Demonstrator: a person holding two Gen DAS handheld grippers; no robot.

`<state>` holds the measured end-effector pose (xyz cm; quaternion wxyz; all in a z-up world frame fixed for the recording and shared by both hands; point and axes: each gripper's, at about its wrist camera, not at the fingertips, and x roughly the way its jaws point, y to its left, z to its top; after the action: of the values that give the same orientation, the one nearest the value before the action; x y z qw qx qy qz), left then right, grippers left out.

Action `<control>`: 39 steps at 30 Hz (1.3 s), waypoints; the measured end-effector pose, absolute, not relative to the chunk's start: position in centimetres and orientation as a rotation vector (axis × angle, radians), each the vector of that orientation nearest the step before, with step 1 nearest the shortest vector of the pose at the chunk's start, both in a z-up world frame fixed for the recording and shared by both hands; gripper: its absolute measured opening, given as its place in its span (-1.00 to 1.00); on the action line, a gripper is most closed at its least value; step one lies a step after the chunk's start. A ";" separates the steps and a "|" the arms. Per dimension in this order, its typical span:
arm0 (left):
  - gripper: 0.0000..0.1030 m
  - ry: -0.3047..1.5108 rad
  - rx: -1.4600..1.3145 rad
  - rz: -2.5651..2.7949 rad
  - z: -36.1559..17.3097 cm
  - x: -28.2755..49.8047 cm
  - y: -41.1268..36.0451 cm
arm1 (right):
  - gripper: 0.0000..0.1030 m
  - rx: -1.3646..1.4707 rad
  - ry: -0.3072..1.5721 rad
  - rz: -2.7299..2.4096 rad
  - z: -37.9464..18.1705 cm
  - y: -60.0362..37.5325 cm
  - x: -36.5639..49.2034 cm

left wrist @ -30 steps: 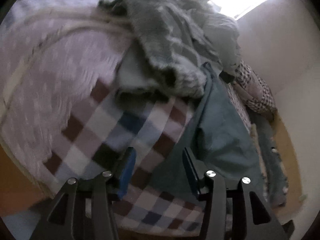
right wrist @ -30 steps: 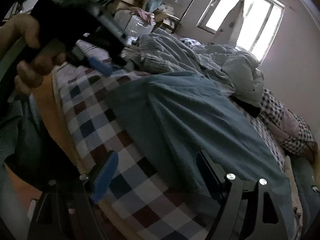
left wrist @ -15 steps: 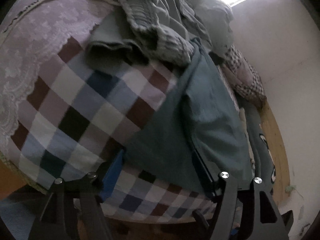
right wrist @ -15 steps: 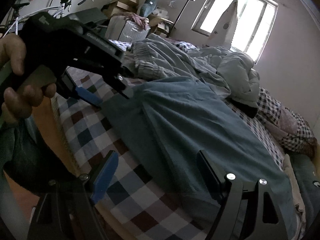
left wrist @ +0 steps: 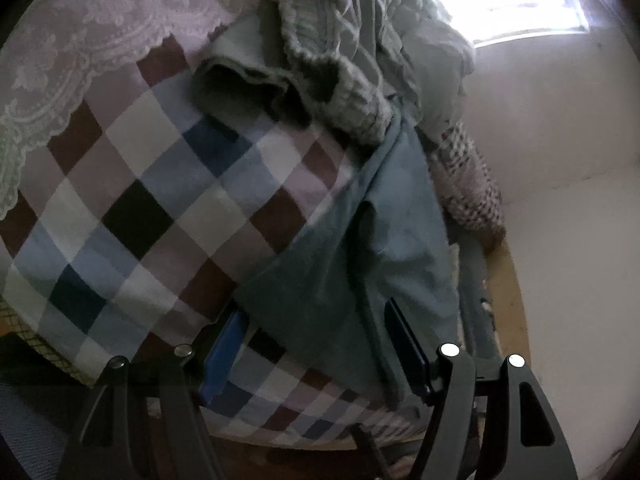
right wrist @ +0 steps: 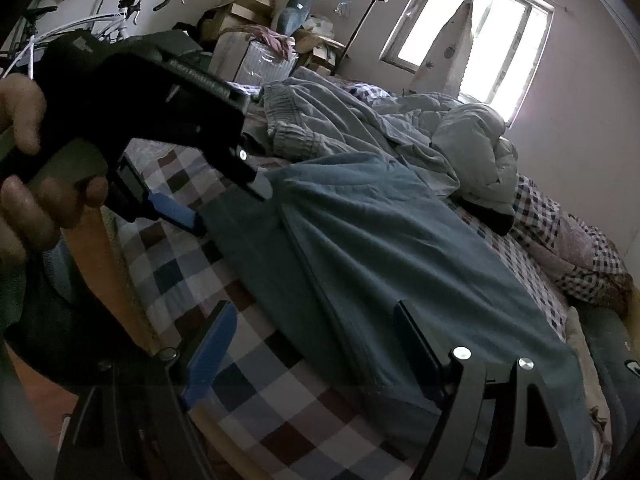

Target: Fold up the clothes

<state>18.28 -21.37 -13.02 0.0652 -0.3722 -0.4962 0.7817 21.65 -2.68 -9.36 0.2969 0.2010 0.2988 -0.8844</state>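
Note:
A blue-grey garment (right wrist: 400, 256) lies spread along the checked bedsheet (right wrist: 256, 384); it also shows in the left wrist view (left wrist: 360, 264). My left gripper (left wrist: 316, 344) is open, its jaws straddling the garment's near corner at the bed edge; it shows in the right wrist view (right wrist: 224, 204) at the garment's left corner. My right gripper (right wrist: 312, 344) is open, jaws either side of the garment's near edge, just above the sheet.
A pile of grey-green clothes (right wrist: 320, 124) and a pale duvet (right wrist: 472, 148) lie behind the garment. A checked pillow (right wrist: 580, 256) lies at the right. Boxes, a clothes rail and a bicycle (right wrist: 132, 4) stand behind the bed. A lace cover (left wrist: 80, 48) lies at the left.
My left gripper has moved down and in onto the garment's corner, which now lies between its jaws. My right gripper has edged slightly closer to the garment's near edge.

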 end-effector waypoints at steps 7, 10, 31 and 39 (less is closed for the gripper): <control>0.33 -1.490 -1.076 2.328 -12.4 18.1 -21.4 | 0.62 0.527 0.806 -2.349 -9.4 -2.8 21.7; 0.10 -1.483 -1.115 2.341 -12.6 17.9 -21.4 | 0.62 0.529 0.811 -2.348 -9.5 -2.8 21.6; -0.84 -1.433 -1.058 2.327 -9.9 18.8 -22.2 | 0.62 0.565 0.847 -2.349 -10.7 -3.2 21.3; -0.88 -1.433 -1.018 2.299 -9.1 19.0 -22.6 | 0.62 0.545 0.871 -2.349 -10.5 -4.0 21.4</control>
<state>18.98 -22.58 -9.09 0.1234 -0.3492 -0.4914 0.7883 21.37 -3.98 -10.45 0.2850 0.2040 0.3257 -0.8781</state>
